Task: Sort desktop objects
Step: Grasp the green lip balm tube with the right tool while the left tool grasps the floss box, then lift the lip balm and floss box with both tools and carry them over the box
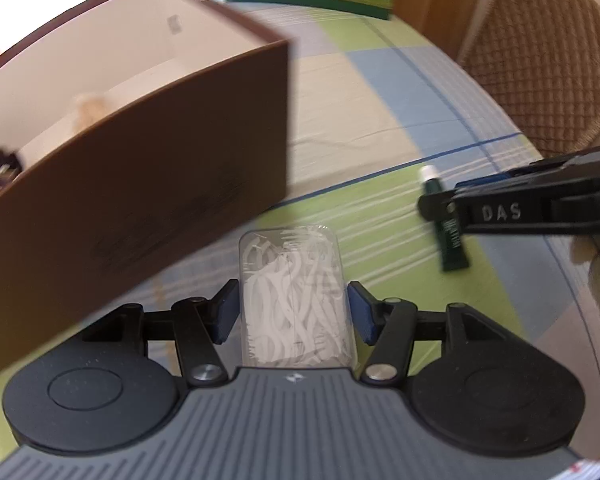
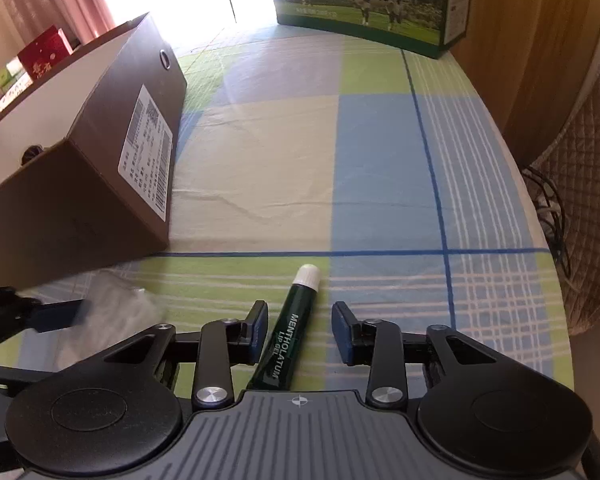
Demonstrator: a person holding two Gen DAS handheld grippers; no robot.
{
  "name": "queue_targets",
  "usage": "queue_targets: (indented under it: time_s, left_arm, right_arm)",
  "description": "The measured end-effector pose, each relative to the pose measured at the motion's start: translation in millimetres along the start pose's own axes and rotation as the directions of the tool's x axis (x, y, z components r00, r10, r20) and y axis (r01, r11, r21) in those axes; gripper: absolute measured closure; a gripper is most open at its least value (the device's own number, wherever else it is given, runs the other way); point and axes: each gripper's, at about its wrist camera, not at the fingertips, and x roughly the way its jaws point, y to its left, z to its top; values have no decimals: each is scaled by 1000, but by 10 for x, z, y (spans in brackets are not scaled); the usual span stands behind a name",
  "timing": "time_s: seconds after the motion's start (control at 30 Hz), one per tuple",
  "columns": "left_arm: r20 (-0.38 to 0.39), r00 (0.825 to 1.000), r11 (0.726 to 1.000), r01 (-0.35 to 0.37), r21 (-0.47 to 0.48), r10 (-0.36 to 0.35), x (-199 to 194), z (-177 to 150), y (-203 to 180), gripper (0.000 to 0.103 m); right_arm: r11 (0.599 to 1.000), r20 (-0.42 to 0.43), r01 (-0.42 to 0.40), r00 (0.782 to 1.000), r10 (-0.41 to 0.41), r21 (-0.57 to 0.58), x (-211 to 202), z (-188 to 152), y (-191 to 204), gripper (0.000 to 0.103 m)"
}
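Note:
My left gripper [image 1: 292,310] is shut on a clear plastic box of white floss picks [image 1: 294,292], held just in front of the brown cardboard box [image 1: 148,176]. The floss box shows blurred in the right wrist view [image 2: 116,308]. A dark green lip gel tube [image 2: 288,340] with a white cap lies on the tablecloth between the open fingers of my right gripper [image 2: 300,332], nearer the left finger. The tube [image 1: 450,236] and the right gripper's finger [image 1: 500,212] also show in the left wrist view.
The brown box is open on top with a dark object [image 1: 0,170] and a pale one [image 1: 88,112] inside. A milk carton [image 2: 360,0] stands at the table's far edge. A checked cloth [image 2: 380,152] covers the table. A quilted chair [image 1: 548,52] stands to the right.

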Motion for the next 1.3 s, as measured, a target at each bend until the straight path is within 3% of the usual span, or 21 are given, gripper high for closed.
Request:
queue_targets:
  time_s: [0.1, 0.4, 0.67, 0.83, 1.13, 1.3]
  left_arm:
    - [-7, 1000, 998, -28, -47, 28, -63, -114, 171, 49]
    - [-40, 995, 984, -101, -150, 96, -321, -521, 597, 49]
    - [-85, 991, 971, -119, -209, 103, -607, -933, 735, 49]
    - [-88, 991, 963, -122, -241, 103, -605, -991, 755, 49]
    - [-60, 990, 968, -140, -208, 130, -503, -932, 741, 49]
    - [-52, 990, 968, -138, -207, 130, -524, -985, 732, 50]
  right_arm:
    - [998, 6, -2, 1000, 2, -58, 34, -8, 81, 89]
    - [972, -26, -100, 995, 97, -213, -11, -274, 494, 90]
    - [912, -88, -247, 969, 231, -327, -127, -652, 1002, 89]
    - [898, -89, -257, 966, 242, -358, -135, -747, 1175, 72]
    - [870, -65, -200, 979, 191, -451, -58, -735, 1285, 72]
    - [860, -53, -183, 982, 180, -477, -68, -787, 1306, 82]
